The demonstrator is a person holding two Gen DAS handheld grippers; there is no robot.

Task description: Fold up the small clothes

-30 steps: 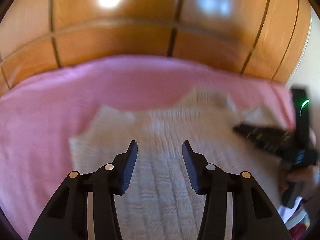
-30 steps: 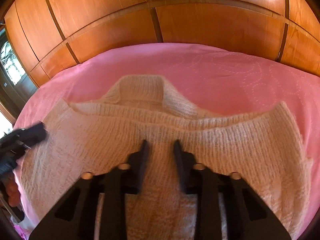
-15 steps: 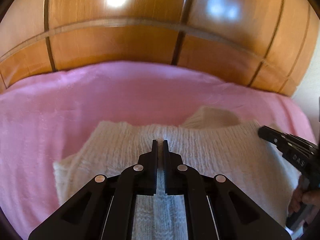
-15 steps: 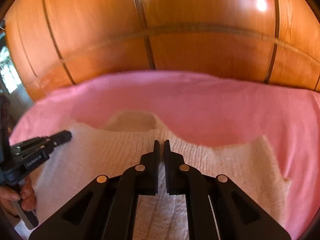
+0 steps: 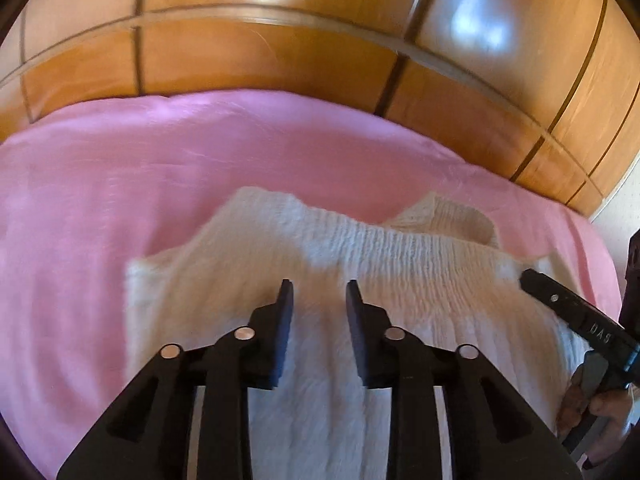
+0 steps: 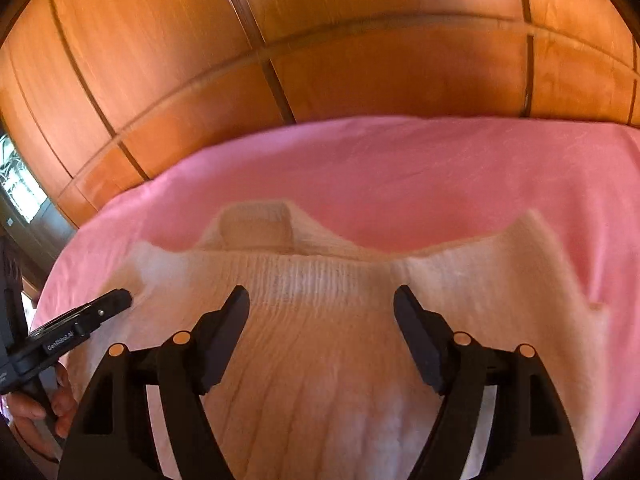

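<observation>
The cream sweater [image 6: 320, 360] lies crosswise under both grippers, left gripper [image 5: 316, 292] and right gripper [image 6: 322, 300], whose jaws have just been opening, empty, the collar [image 6: 256, 228] beyond them.

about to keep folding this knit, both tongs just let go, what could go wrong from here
1. Both tongs, left and right, have just been opening above the cream sweater; the folded-over edge may spring back.
2. The collar pokes out beyond the fold, so the next fold may come out lumpy.
3. The loose knit could snag on a tong tip on re-gripping, dragging the sweater across the pink bedcover.
</observation>
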